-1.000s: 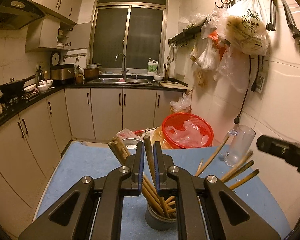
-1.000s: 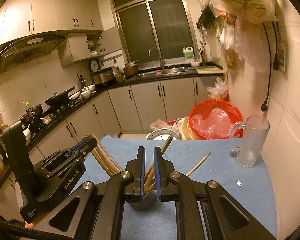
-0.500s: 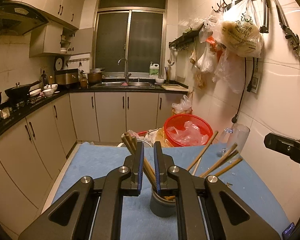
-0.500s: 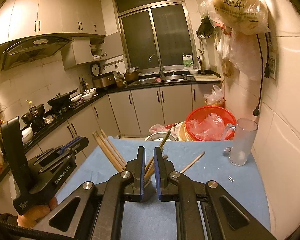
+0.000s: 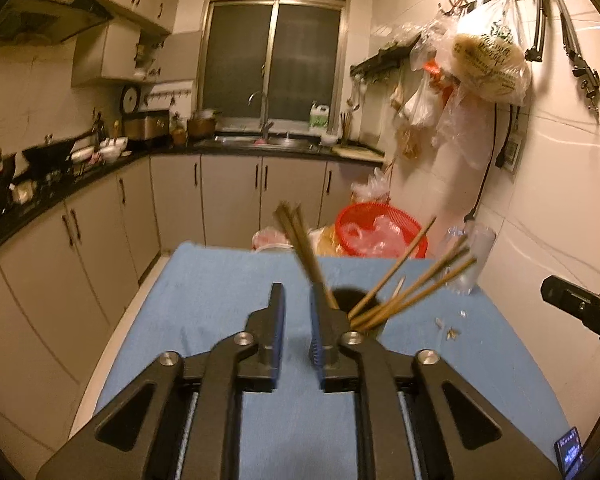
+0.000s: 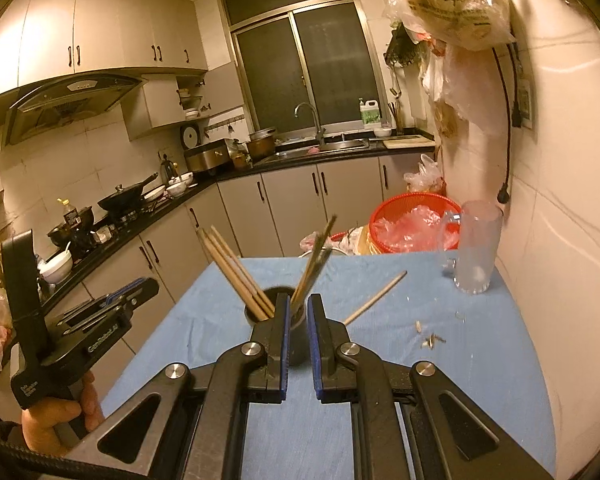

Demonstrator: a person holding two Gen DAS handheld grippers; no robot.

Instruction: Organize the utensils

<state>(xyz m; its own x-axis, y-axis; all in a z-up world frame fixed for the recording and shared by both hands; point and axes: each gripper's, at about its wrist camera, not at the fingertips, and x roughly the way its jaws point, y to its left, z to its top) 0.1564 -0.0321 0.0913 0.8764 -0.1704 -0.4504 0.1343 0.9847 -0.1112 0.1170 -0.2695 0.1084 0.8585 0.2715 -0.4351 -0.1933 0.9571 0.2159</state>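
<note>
Chopsticks stand in a dark round holder cup on the blue table cloth, fanned into 2 bunches: one leaning toward 11 o'clock, one toward 1 o'clock. 1 loose chopstick lies flat on the cloth at 3 o'clock of the cup, just beside it. Glass mug sits well apart, toward 2 o'clock, near the wall.

Left gripper: jaws have just been opening, now apart, nothing between the pads; the cup sits just behind its right-hand finger. A hand carries it at the table's left edge.

Right gripper: jaws nearly together, narrow gap, nothing pinched; cup directly beyond the tips.

Handling judgement: chopsticks look like wood or bamboo, so light, stiff, thin, likely to roll and pivot in a 2-pad pinch. Best hold on the loose one is probably near mid-length, pads square across the shaft. The cup looks tippable with its load leaning outward; avoid knocking the fanned ends.
</note>
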